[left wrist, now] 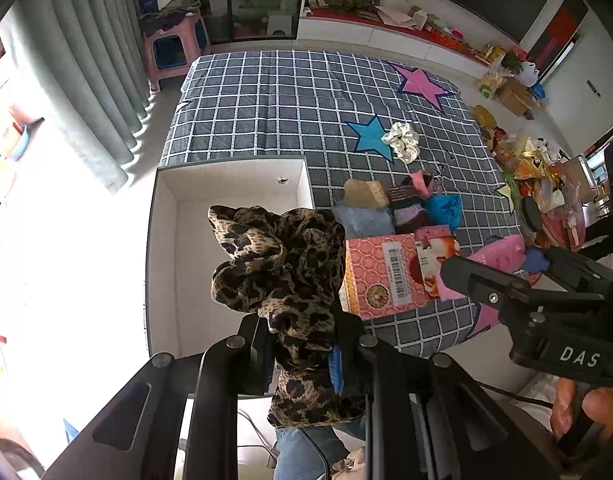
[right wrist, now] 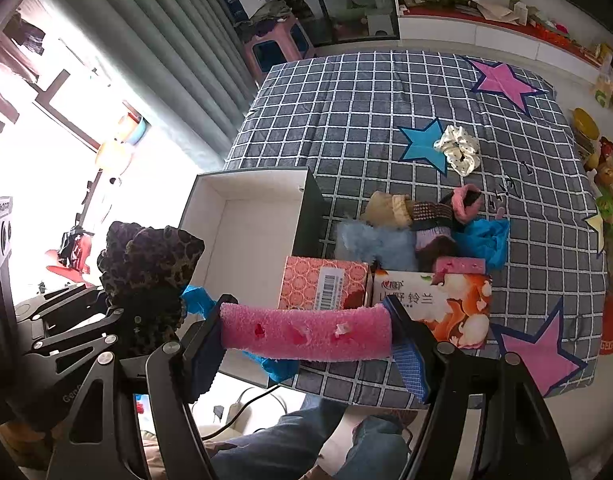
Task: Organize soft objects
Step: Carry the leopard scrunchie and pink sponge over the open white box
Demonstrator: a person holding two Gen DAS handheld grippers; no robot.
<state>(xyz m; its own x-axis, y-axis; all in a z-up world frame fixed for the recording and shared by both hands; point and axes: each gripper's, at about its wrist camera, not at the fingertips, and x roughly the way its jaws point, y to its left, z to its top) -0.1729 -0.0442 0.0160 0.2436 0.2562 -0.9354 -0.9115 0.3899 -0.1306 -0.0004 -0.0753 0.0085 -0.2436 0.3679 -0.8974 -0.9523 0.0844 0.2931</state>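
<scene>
Left wrist view: the left gripper (left wrist: 302,356) is clamped on a leopard scrunchie (left wrist: 282,264), held over the white box (left wrist: 166,240) at the bench (left wrist: 286,120) edge. A white scrunchie (left wrist: 402,142) lies by the blue star (left wrist: 366,136); the right gripper (left wrist: 502,276) is at the right.

Right wrist view: the right gripper (right wrist: 306,336) grips a pink sponge (right wrist: 306,330) endwise between its fingers, just in front of two tissue packs (right wrist: 386,296). Behind them sits a pile of soft things (right wrist: 422,224).

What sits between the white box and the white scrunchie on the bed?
Only bare checked bedspread and part of its blue star lie between white box and white scrunchie. Right wrist view shows it best.
</scene>
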